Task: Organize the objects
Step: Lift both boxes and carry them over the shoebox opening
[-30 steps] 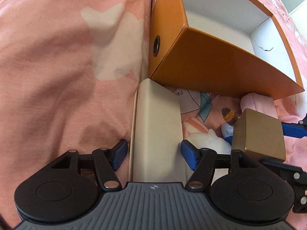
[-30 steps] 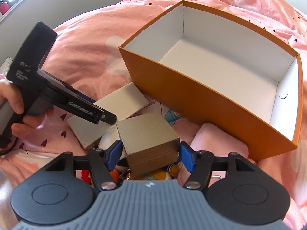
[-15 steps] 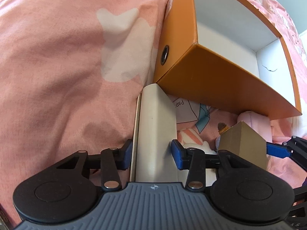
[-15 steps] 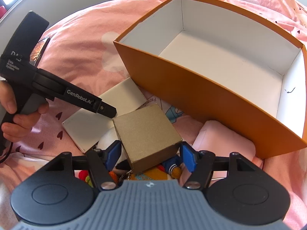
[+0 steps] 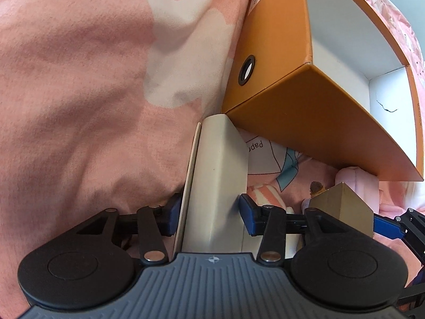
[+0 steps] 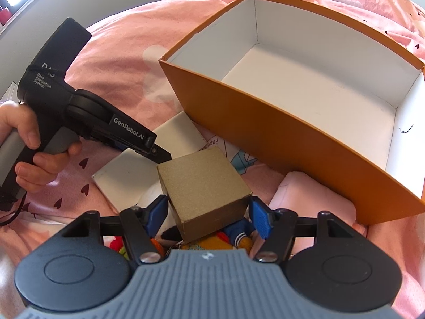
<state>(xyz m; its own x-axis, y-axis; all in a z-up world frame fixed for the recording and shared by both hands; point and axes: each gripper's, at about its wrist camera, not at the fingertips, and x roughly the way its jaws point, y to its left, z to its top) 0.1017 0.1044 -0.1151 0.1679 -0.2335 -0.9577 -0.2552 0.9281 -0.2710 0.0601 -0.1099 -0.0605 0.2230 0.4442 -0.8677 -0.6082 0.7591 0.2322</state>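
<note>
Pink bedding [image 5: 79, 85], printed with pale shapes and small dark hearts, spreads under two hand-held grippers working beside an open orange box [image 6: 305, 143] with a bare white interior. Nearest the left gripper [image 5: 207, 216], a flat white box [image 5: 217, 175] stands on edge between the blue pads; its jaws, which closed and then eased wider in the past second, have both pads against the box's sides in a grip. Ahead of that gripper and to its right sits the orange box, a round black-rimmed hole [image 5: 246, 70] in its end wall. Between the right gripper's [image 6: 208, 214] pads sits a brown cube box [image 6: 204, 183], raised above a jumble of small colourful toys [image 6: 233, 239]; the jaws stand about half open and appear to grip its sides. Left of that gripper, a hand [image 6: 24, 143] holds the other tool's handle, its tip over the white box. A pink pouch [image 6: 313, 199] lies just right of the right gripper, against the orange box's near wall, and a printed sheet [image 5: 263, 156] lies partly under that wall.
</note>
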